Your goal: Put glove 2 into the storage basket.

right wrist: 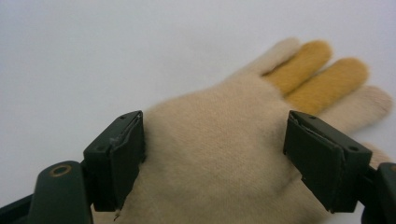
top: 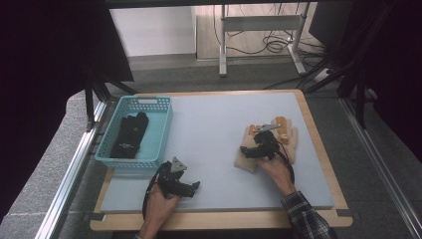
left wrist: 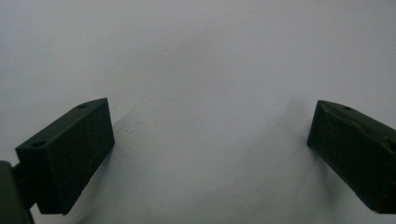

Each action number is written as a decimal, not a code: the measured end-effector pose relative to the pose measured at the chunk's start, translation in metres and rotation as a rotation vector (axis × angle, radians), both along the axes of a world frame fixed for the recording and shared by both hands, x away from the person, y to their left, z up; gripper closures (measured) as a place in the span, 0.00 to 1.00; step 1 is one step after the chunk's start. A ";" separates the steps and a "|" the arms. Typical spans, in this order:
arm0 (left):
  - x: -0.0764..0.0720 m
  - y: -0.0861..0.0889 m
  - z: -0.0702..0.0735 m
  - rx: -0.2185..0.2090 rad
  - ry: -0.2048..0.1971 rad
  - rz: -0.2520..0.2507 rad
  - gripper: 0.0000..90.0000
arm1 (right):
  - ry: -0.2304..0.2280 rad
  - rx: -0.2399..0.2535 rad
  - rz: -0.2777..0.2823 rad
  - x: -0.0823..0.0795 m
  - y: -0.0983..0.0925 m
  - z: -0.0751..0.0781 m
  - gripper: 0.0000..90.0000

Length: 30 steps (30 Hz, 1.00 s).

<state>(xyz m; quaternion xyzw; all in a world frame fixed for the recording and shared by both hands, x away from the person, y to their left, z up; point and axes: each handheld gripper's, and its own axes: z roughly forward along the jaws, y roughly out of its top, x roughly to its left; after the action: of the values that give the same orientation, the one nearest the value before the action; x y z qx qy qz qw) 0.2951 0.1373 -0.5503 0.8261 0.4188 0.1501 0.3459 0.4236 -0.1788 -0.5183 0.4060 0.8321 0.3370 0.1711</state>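
Observation:
A beige knitted glove [top: 287, 132] with orange middle fingers lies flat on the right side of the grey mat [top: 209, 124]. My right gripper [top: 251, 151] hovers over its palm. In the right gripper view the glove [right wrist: 224, 116] spreads beneath the right gripper [right wrist: 215, 158], whose jaws stand wide apart on either side of the palm without pinching it. At the near left of the mat my left gripper [top: 193, 187] is open. The left gripper [left wrist: 210, 154] looks down on bare mat with nothing between its jaws.
A light blue basket [top: 130, 162] stands at the left edge of the mat with black gloves [top: 130, 134] inside. The mat rests on a wooden board [top: 318, 144]. Metal rails run along both sides of the table.

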 end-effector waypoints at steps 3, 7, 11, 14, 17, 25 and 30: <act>0.000 0.000 0.000 0.000 0.000 0.000 0.01 | -0.010 -0.017 0.020 0.001 0.004 -0.007 0.38; 0.000 0.000 0.000 0.000 0.000 0.000 0.01 | -0.018 -0.030 0.048 -0.005 0.005 -0.005 0.56; 0.000 0.000 0.000 0.000 0.000 0.000 0.01 | -0.016 -0.014 0.081 -0.006 0.001 -0.002 0.58; 0.000 0.001 0.000 0.005 0.001 -0.005 0.01 | -0.028 0.001 0.105 -0.011 -0.002 0.007 0.58; 0.000 0.000 0.000 0.007 0.002 -0.005 0.01 | -0.043 0.039 0.159 -0.024 -0.002 0.023 0.58; 0.000 0.000 0.000 0.002 -0.002 -0.002 0.01 | 0.003 0.091 0.326 -0.068 0.024 0.022 0.53; 0.000 0.000 0.000 -0.001 -0.001 -0.001 0.01 | 0.049 0.120 0.352 -0.074 0.031 0.002 0.39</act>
<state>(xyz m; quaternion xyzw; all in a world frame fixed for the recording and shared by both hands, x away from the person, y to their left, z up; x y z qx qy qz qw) 0.2951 0.1373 -0.5504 0.8261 0.4182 0.1503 0.3466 0.3493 -0.1478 -0.5165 0.2717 0.8726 0.4006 0.0646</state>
